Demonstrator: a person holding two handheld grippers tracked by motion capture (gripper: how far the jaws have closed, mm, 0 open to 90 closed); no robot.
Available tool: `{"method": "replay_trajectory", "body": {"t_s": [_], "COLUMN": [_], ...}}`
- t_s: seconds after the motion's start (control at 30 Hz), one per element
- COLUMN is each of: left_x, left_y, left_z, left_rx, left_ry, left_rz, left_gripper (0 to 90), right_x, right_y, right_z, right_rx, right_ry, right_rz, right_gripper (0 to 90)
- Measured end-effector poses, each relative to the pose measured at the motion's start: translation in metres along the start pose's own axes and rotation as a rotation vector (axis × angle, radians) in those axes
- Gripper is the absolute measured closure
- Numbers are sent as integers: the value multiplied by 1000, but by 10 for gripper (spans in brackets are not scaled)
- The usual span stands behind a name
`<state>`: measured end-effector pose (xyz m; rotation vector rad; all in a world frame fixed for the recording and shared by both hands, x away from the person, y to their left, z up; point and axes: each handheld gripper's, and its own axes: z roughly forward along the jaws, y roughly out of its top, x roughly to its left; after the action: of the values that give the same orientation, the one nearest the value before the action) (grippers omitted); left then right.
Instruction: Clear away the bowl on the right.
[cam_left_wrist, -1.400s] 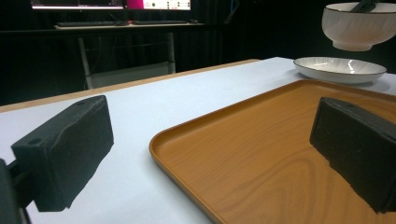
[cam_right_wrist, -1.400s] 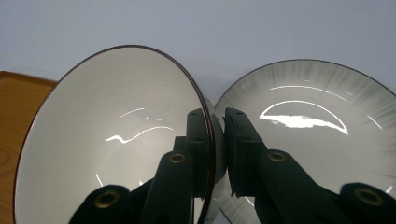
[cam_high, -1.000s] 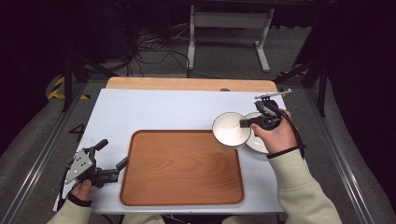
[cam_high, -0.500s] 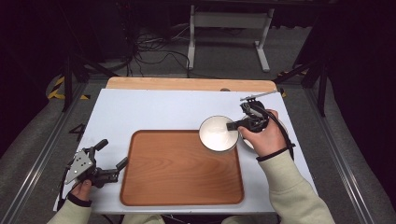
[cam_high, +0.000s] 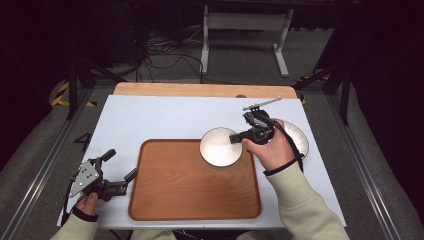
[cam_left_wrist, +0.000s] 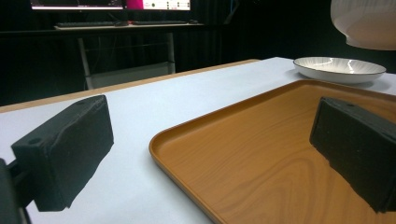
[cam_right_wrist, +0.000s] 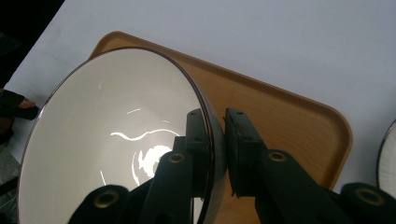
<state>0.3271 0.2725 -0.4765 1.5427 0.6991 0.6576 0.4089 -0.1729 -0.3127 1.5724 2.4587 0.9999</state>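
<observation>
Right tool (cam_high: 235, 136) clamps a white bowl's (cam_high: 219, 147) rim above the wooden tray (cam_high: 190, 192); left tool (cam_high: 120, 169) rests open.

Table (cam_high: 165, 117): pale blue-white top with a bare wooden strip (cam_high: 200, 90) along the far edge. Wooden tray (cam_high: 190, 190) lies flat on it, near the person's side. White ribbed plate (cam_high: 300, 137) rests on the tabletop just right of the tray (partly hidden by a hand).

Tray (cam_high: 190, 190) bare; plate (cam_high: 299, 137) obstructs table's (cam_high: 150, 117) right edge.
</observation>
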Motion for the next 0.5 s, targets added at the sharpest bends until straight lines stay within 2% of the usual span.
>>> {"method": "replay_trajectory", "body": {"t_s": [0.33, 0.5], "left_x": [0, 0], "left_y": [0, 0], "left_z": [0, 0], "left_rx": [0, 0], "left_ry": [0, 0], "left_rz": [0, 0], "left_gripper": [2, 2], "right_x": [18, 22], "right_y": [3, 4], "right_z": [10, 15], "right_rx": [8, 11], "right_ry": [33, 51], "right_rz": [-26, -29], "right_gripper": [807, 807]}}
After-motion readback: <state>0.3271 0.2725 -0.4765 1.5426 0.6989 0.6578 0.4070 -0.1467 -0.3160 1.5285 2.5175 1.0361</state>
